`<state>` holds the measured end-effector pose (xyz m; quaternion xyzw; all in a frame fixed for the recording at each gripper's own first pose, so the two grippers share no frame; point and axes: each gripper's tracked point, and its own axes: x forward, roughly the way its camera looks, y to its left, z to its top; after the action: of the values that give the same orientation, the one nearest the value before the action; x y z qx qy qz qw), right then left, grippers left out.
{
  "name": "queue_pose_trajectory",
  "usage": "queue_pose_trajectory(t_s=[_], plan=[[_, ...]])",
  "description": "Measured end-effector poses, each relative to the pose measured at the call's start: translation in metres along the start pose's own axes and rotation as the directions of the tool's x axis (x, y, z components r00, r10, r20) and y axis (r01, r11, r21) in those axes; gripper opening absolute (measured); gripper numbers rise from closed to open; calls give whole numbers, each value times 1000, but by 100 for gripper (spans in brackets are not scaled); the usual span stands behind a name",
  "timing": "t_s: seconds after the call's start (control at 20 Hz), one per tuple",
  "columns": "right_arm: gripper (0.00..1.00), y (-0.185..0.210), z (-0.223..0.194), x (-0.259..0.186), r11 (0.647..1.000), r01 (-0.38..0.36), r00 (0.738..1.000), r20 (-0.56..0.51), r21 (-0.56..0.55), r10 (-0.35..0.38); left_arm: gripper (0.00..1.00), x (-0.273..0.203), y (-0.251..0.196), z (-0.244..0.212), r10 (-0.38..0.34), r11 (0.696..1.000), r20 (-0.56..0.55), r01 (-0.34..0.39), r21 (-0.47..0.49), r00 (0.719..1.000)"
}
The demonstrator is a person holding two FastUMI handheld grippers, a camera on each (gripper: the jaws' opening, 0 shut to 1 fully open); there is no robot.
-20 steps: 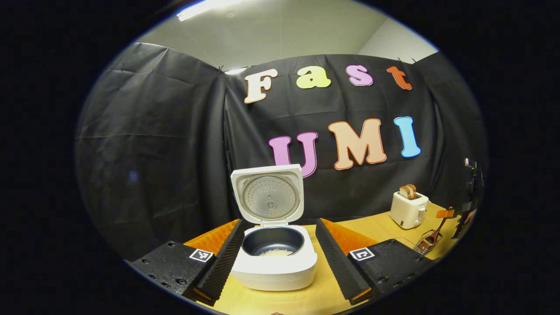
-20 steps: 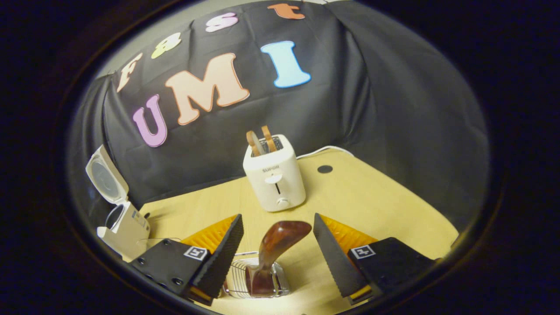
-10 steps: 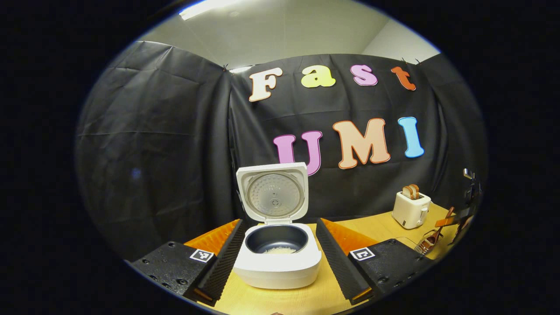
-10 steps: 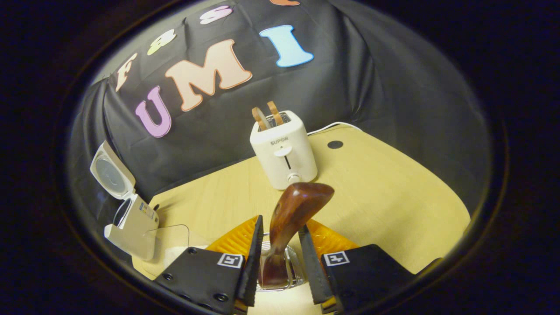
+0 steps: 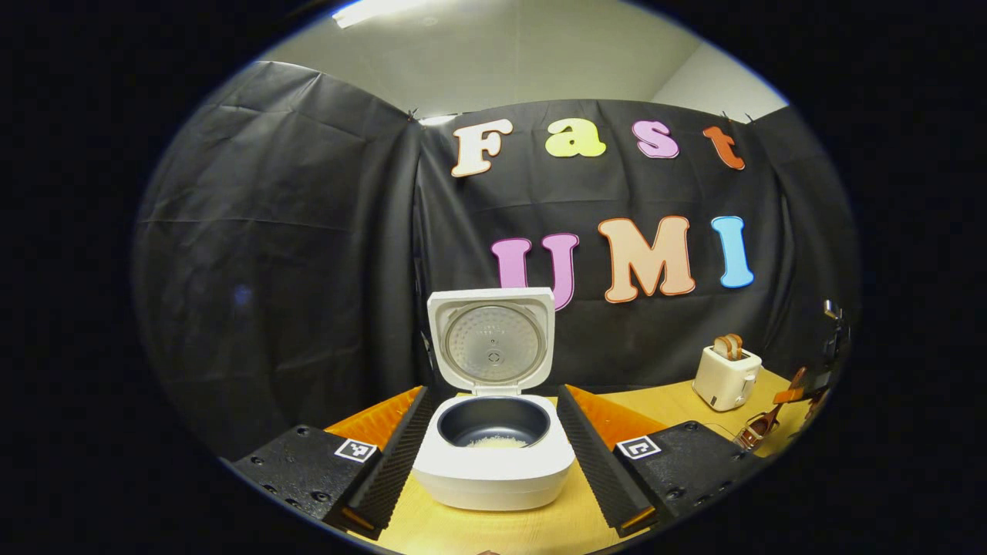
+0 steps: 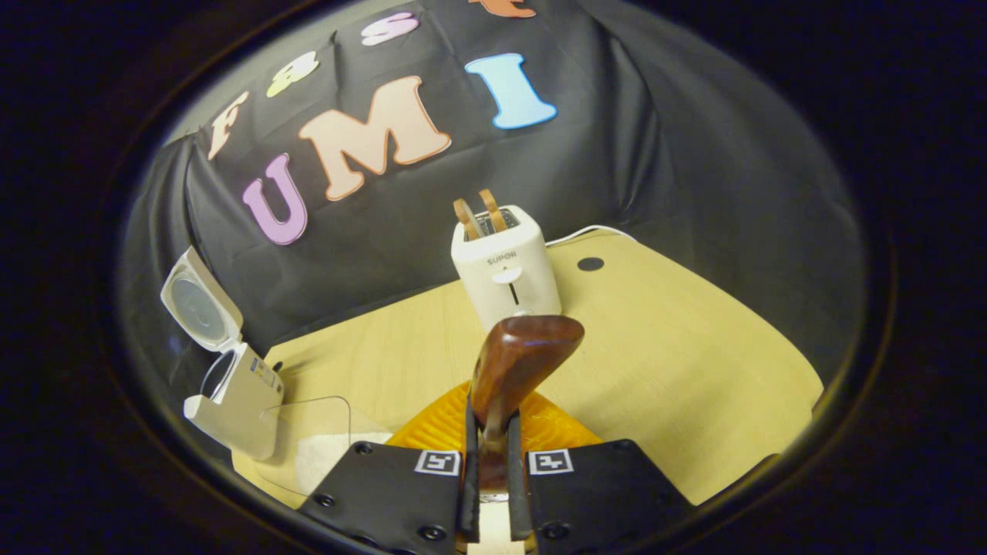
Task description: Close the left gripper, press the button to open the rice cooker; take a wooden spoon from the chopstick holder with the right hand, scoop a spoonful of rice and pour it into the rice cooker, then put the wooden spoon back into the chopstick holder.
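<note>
The white rice cooker (image 5: 493, 470) stands open, lid (image 5: 492, 339) upright, with a little rice (image 5: 493, 442) in its dark pot. My left gripper (image 5: 491, 390) is open, a finger on each side of the cooker, not touching it. My right gripper (image 6: 491, 416) is shut on the brown wooden spoon (image 6: 524, 354), whose wide top end sticks up above the fingers. The fingers hide the chopstick holder under them. In the left gripper view, the wire chopstick holder (image 5: 749, 436) with the spoon (image 5: 773, 415) sits far right. The open cooker (image 6: 235, 401) is at the left in the right gripper view.
A white toaster (image 6: 505, 262) with two bread slices stands behind the spoon on the wooden table (image 6: 678, 347); the toaster (image 5: 725, 378) also stands at the right in the left gripper view. A clear container (image 6: 324, 451) holding white rice sits beside the cooker. A white cable (image 6: 586, 230) runs along the back edge.
My right gripper's fingers have come together from wide open onto the spoon's handle. The left gripper has drifted slightly, so the cooker sits a little more to the right.
</note>
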<state>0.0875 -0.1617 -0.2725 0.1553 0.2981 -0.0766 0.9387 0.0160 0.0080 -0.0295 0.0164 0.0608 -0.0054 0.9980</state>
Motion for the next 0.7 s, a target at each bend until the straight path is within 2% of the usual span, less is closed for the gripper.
queue_pose_trajectory(t_s=[0.3, 0.4, 0.45, 0.5, 0.55, 0.7], plan=[[18, 14, 35, -24, 1000, 2, 998, 55, -5, -2, 96, 7, 2, -1, -9, 1000, 0, 9, -23, 1000], [18, 26, 45, -31, 1000, -17, 997, 75, -8, 18, 97, 7, 3, -1, -12, 1000, 2, 12, -28, 1000], [17, 33, 50, -34, 999, -29, 996, 88, -15, 30, 100, 7, 4, -1, -13, 999, 2, 13, -29, 1000], [18, 42, 54, -38, 999, -43, 994, 96, -29, 46, 97, 7, 5, 0, -16, 999, 4, 16, -30, 1000], [17, 51, 55, -40, 997, -59, 993, 103, -42, 63, 99, 7, 6, 1, -16, 999, 5, 16, -30, 1000], [17, 82, 59, -47, 991, -110, 987, 113, -74, 118, 96, 5, 9, 3, -16, 1000, 7, 17, -26, 1000]])
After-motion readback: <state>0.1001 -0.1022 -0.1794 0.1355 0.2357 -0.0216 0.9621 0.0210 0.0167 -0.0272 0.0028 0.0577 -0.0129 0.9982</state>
